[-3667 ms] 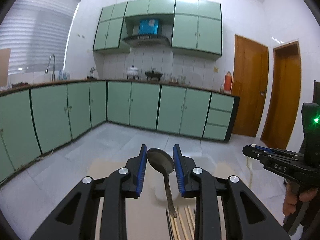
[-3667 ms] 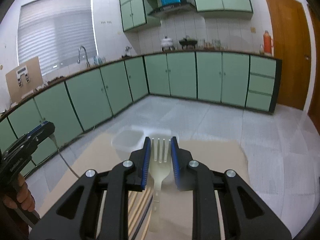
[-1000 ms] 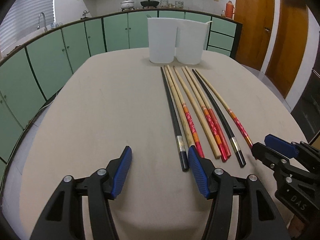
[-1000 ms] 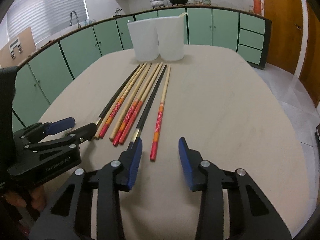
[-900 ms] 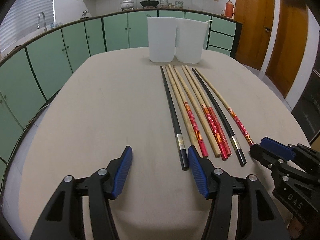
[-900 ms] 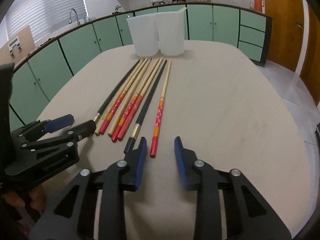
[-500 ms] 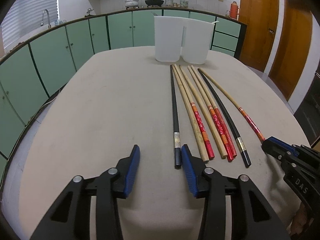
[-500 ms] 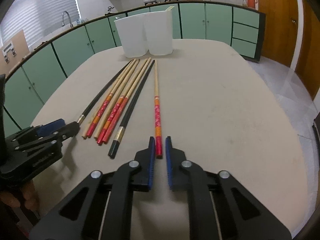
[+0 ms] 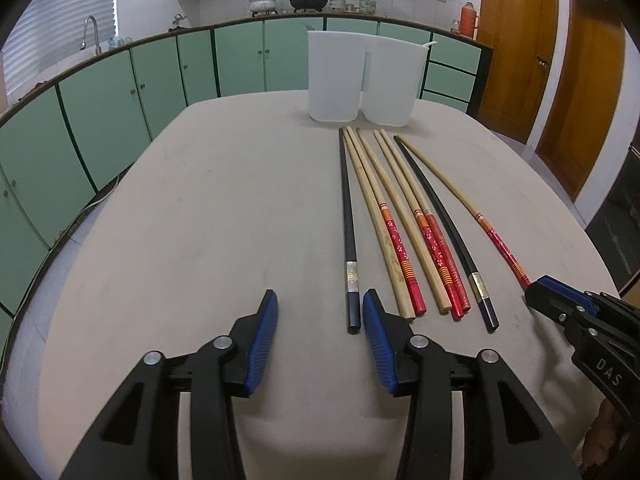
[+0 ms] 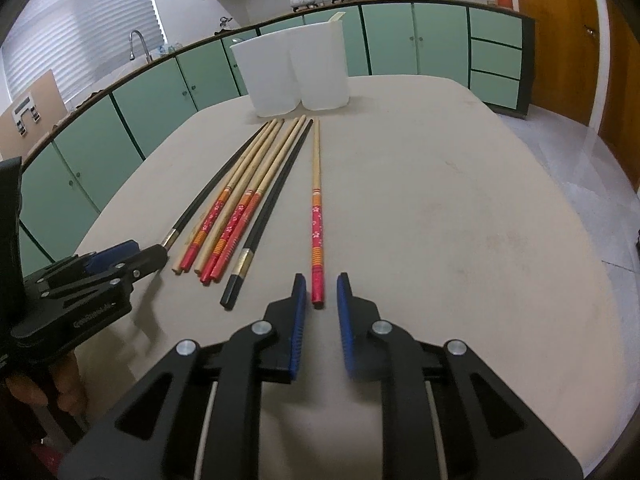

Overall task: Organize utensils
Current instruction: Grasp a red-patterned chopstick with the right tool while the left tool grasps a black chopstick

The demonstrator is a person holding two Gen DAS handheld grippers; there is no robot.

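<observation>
Green-cabinet kitchen [image 9: 100, 92] — beige table [image 9: 224, 208], chopsticks [image 9: 396, 216], two white bins [image 9: 362, 80]

**What we cannot make out**

At the left frame's lower right, the right tool [image 9: 538, 300] covers the red chopstick's [image 9: 496, 236] end. Both white containers [image 10: 276, 76] hide their contents from us. Tool bodies run off every bottom edge.

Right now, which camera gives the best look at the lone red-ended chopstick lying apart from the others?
The right wrist view: the lone red-ended chopstick runs straight up the middle, its end between the open right tongs. The left wrist view shows it off to the side, its end hidden by those tongs.
</observation>
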